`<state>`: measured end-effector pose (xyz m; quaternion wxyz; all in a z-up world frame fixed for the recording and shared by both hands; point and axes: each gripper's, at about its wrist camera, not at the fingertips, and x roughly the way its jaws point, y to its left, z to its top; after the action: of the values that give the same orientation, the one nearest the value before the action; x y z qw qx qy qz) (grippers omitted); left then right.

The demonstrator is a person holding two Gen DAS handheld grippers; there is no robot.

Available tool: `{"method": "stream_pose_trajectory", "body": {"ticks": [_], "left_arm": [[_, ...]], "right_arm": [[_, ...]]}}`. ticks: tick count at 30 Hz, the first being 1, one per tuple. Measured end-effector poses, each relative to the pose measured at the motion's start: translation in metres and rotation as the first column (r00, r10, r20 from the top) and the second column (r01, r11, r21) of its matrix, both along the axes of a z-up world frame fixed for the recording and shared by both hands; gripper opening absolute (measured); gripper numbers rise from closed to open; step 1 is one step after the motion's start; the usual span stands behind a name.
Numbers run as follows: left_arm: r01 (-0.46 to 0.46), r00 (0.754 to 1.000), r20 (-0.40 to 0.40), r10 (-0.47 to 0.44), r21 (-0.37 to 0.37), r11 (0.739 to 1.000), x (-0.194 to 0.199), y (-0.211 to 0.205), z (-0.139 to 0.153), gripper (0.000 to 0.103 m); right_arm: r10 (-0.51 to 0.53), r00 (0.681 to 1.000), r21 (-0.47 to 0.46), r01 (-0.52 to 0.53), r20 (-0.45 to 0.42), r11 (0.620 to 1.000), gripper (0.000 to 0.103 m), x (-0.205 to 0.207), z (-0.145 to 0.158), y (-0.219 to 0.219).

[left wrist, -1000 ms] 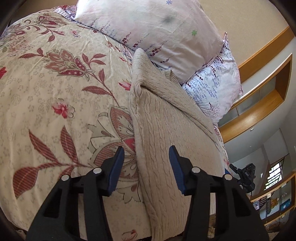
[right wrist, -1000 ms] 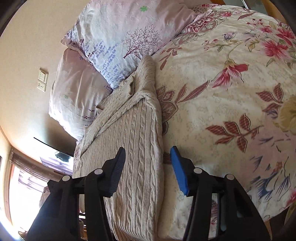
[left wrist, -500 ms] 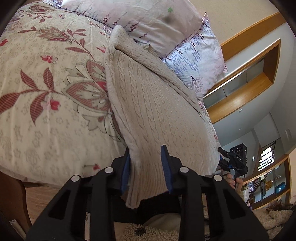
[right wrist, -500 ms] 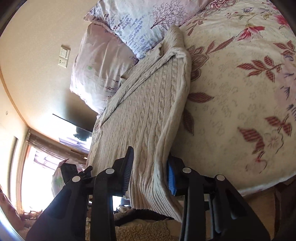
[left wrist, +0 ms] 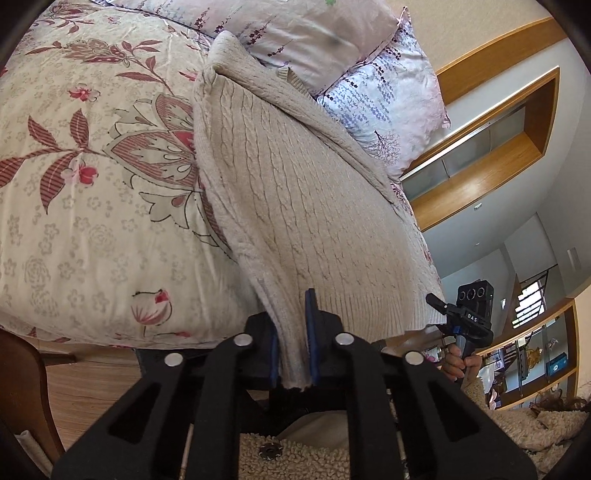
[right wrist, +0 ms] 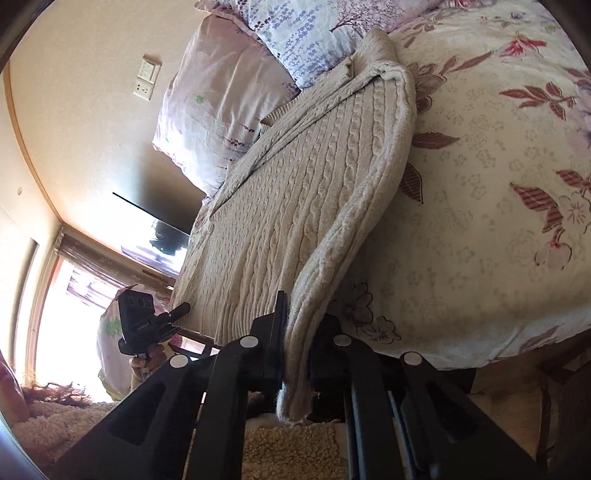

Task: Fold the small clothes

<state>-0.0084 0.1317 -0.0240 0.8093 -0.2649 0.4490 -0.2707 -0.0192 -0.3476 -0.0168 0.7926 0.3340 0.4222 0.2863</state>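
Now we hold the beige cable-knit sweater by its ribbed hem with both tools. Our left gripper is closed narrow on one hem corner, the knit bunched between its blue pads and hanging a little below them. Our right gripper is pinched tight on the other hem corner, where the folded side edge of the sweater runs straight down into the jaws.

Ahead of both grippers the sweater stretches away across the floral duvet, its far end lying against the lilac printed pillows. The near hem is lifted off the bed edge, sagging between the two grips.

From the left wrist camera, we see the right tool off to the right of the jaws, past the hem. From the right wrist camera, the left tool shows to the left of the jaws. Below the left gripper lies a cream fleece with a snap button; the duvet spreads out to the right of the right gripper.
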Motion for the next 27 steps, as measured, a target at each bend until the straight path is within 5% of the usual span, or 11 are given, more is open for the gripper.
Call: {"method": "stream_pose_trajectory", "body": {"ticks": [6, 14, 21, 27], "left_arm": [[-0.034, 0.996, 0.087, 0.033, 0.014, 0.999, 0.005, 0.006, 0.018, 0.007], [-0.180, 0.950, 0.262, 0.171, 0.009, 0.984, 0.038, 0.031, 0.069, 0.007], [-0.252, 0.914, 0.351, 0.202, 0.101, 0.962, 0.092, 0.022, 0.106, 0.007], [-0.292, 0.904, 0.353, 0.241, 0.097, 0.952, 0.144, 0.022, 0.120, 0.007]], "right_arm": [[-0.065, 0.979, -0.062, 0.078, 0.193, 0.995, 0.008, -0.002, 0.039, -0.003], [-0.198, 0.871, -0.166, 0.300, 0.450, 0.939, 0.008, 0.009, 0.091, -0.005], [-0.207, 0.805, -0.287, 0.419, 0.556, 0.861, 0.008, 0.046, 0.121, 0.014], [-0.221, 0.785, -0.338, 0.477, 0.578, 0.811, 0.007, 0.083, 0.131, 0.020]]}}
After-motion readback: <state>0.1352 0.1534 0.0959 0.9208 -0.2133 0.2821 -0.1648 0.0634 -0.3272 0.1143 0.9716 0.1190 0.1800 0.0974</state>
